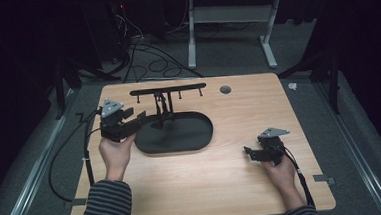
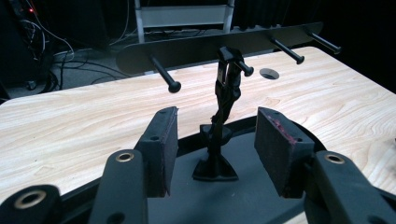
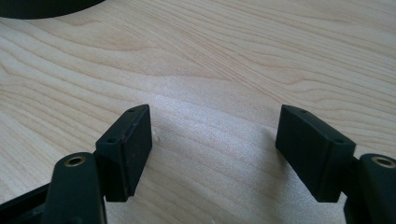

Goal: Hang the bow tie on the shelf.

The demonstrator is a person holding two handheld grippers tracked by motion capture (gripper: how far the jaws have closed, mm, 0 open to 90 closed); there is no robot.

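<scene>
A black stand has a flat oval base (image 1: 180, 138), a thin upright post (image 1: 161, 107) and a crossbar (image 1: 167, 90) with several pegs. My left gripper (image 1: 140, 119) is held over the base's left end and is open. In the left gripper view the post (image 2: 226, 88) stands a little beyond the gap of my left gripper (image 2: 217, 135), and neither pad touches it. The crossbar (image 2: 205, 46) and a peg (image 2: 163, 74) lie farther back. My right gripper (image 1: 249, 151) rests low at the table's right, open, with bare wood between its pads (image 3: 215, 126).
The wooden table (image 1: 223, 180) has a round cable hole (image 1: 225, 89) near its far edge. Behind it, cables (image 1: 151, 65) lie on the floor by a white desk frame (image 1: 269, 42). A corner of the base (image 3: 42, 7) is at the top left of the right gripper view.
</scene>
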